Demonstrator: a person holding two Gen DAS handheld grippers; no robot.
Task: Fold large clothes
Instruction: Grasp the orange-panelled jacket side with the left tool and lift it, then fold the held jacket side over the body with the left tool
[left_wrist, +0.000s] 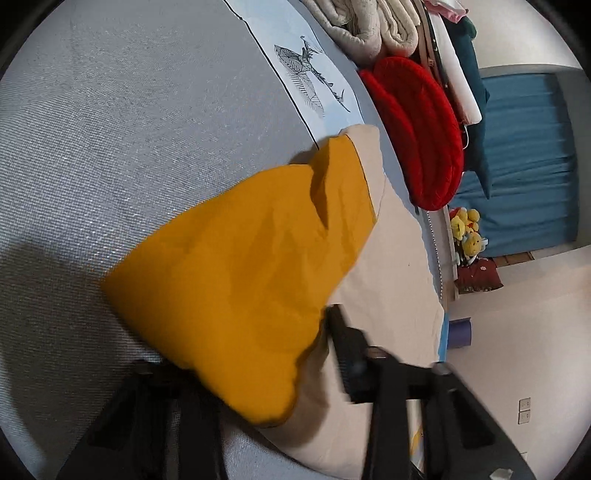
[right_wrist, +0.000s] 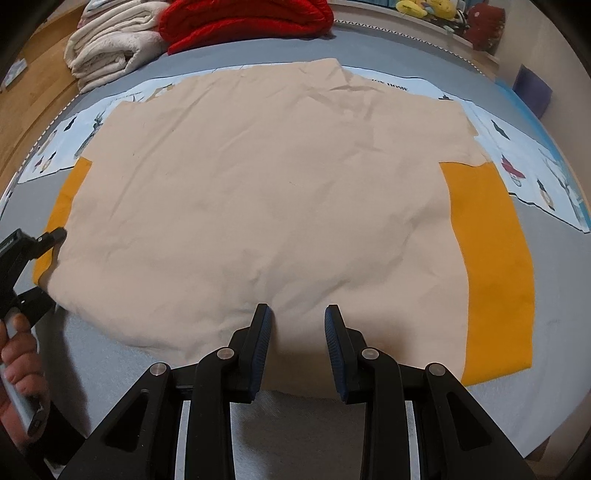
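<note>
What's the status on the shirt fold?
Left gripper jaws on orange sleeve, lifted. Right gripper jaws open over shirt hem, nothing held. Shirt flat on bed. Nothing in the way.

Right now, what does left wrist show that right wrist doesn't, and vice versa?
Left wrist only: a blue curtain on the far wall, a wall socket, and the yellow sleeve lifted and bunched between the left gripper fingers.

Right wrist only: the whole beige shirt spread flat, its other yellow sleeve lying flat, the right gripper open at the near hem, and the hand holding the left gripper.

Both: the shirt, red blanket, folded cream blanket, yellow plush toys, grey bedding.
</note>
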